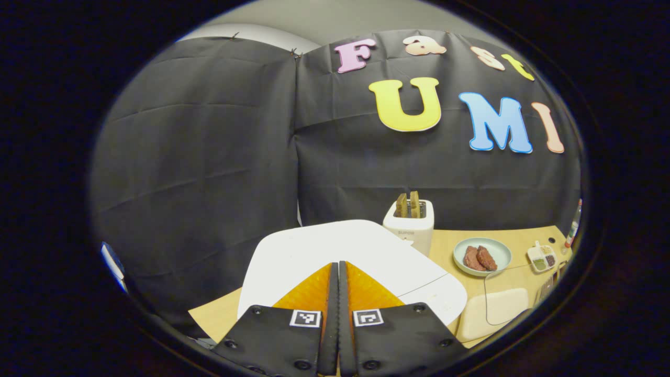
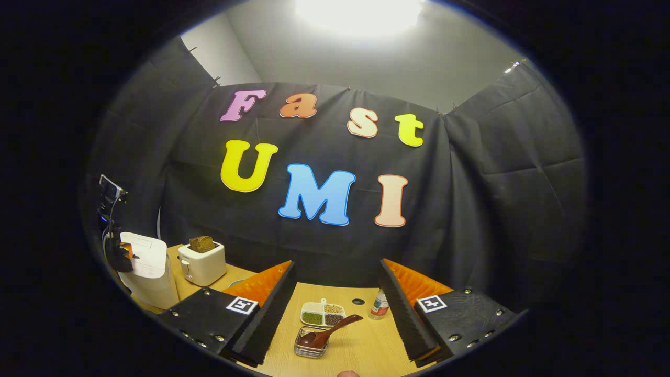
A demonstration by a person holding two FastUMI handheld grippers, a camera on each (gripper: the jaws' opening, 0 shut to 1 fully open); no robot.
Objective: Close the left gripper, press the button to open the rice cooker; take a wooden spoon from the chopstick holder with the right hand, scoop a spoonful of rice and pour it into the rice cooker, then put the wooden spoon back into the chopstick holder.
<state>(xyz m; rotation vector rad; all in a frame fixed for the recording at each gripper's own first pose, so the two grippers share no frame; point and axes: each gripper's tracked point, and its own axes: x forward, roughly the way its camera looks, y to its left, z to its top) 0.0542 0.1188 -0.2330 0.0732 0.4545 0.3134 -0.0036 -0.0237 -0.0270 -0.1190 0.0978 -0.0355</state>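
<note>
The white rice cooker (image 1: 293,262) lies right under my left gripper (image 1: 337,264), whose fingers are pressed together with nothing between them and whose tips sit over the closed lid. In the right gripper view the rice cooker (image 2: 152,272) stands at the far left of the table, with a dark gripper (image 2: 123,256) against it. My right gripper (image 2: 336,263) hangs open and wide above the table. Below it a dark wooden spoon (image 2: 327,332) leans in a small wire chopstick holder (image 2: 309,350). A white divided dish of grains (image 2: 323,314) sits just behind the holder.
A white toaster (image 1: 409,222) with two bread slices stands right of the cooker. A pale plate (image 1: 500,251) holds two brown patties. A white pad (image 1: 494,311) with a thin cable lies near the table's front. A small bottle (image 2: 379,306) stands behind the right finger.
</note>
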